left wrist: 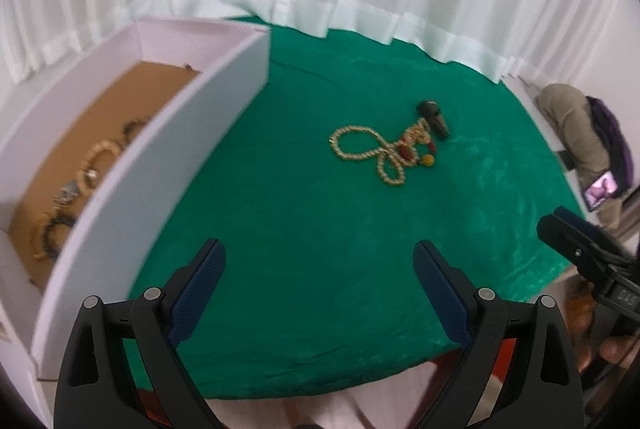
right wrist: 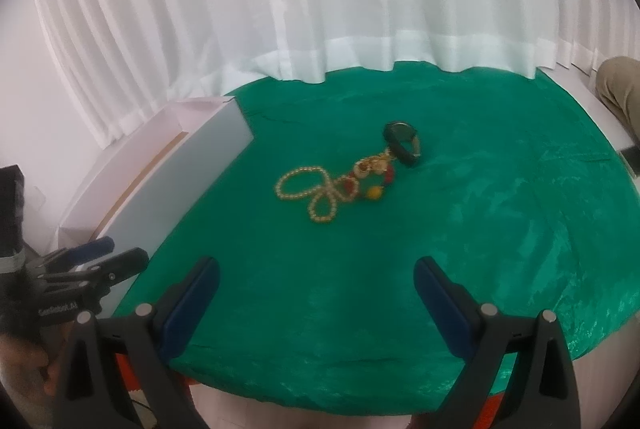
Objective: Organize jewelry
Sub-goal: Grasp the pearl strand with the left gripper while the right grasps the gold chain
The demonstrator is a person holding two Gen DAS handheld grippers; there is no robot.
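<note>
A gold bead necklace [left wrist: 366,152] lies looped on the green cloth [left wrist: 304,229], tangled with a red and yellow bead piece [left wrist: 420,149]. A black wristwatch [left wrist: 434,118] lies just behind it. The same pile shows in the right wrist view, necklace [right wrist: 308,189] and watch [right wrist: 404,141]. A white box [left wrist: 168,165] with a brown floor holds several bracelets [left wrist: 96,157] at the left. My left gripper [left wrist: 320,285] is open and empty, near the cloth's front edge beside the box. My right gripper [right wrist: 316,293] is open and empty, well short of the pile.
White curtains [right wrist: 320,9] hang behind the table. The box [right wrist: 168,185] stands along the cloth's left edge. The right gripper shows at the right in the left wrist view [left wrist: 580,257]. A person in khaki [left wrist: 576,125] sits at the far right.
</note>
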